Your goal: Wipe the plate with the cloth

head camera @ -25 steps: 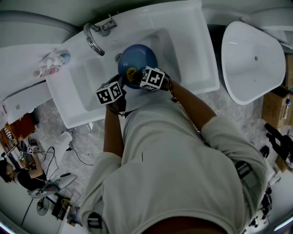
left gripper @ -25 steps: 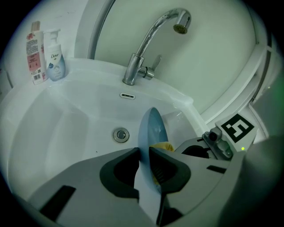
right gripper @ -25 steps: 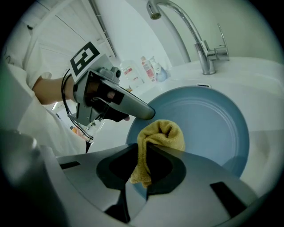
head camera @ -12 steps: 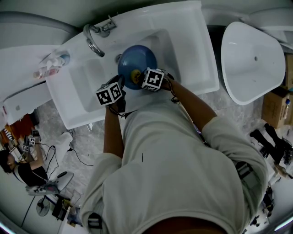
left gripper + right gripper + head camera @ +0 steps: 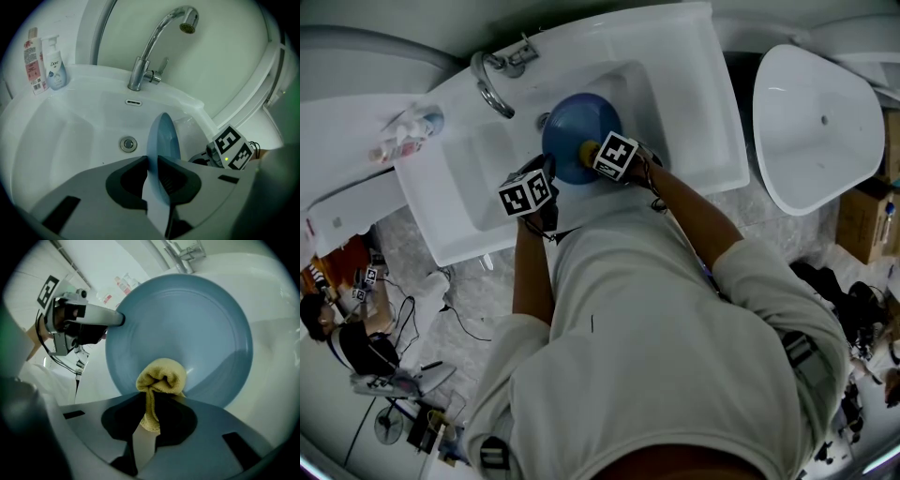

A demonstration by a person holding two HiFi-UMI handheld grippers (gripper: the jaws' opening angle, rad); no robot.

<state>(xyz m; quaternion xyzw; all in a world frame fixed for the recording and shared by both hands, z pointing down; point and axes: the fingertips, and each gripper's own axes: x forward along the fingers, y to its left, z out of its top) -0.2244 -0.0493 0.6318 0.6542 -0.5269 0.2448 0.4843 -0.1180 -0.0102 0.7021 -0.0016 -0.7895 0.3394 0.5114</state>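
Observation:
A blue plate (image 5: 577,131) is held on edge over the white sink (image 5: 694,103). My left gripper (image 5: 151,171) is shut on the rim of the plate (image 5: 163,140), which stands edge-on between its jaws. My right gripper (image 5: 151,404) is shut on a folded yellow cloth (image 5: 159,378), and the cloth presses against the lower face of the plate (image 5: 187,329). From the head view, the yellow cloth (image 5: 589,148) shows beside the right gripper's marker cube (image 5: 616,156), and the left gripper's cube (image 5: 527,193) sits lower left of the plate.
A chrome tap (image 5: 154,42) rises behind the basin, with the drain (image 5: 128,143) below it. Two soap bottles (image 5: 47,63) stand on the left ledge. A white bathtub (image 5: 816,122) is to the right. Cables and gear lie on the floor at lower left.
The right gripper with the cloth has moved a little up and right across the plate's face. The left gripper and the plate have barely shifted.

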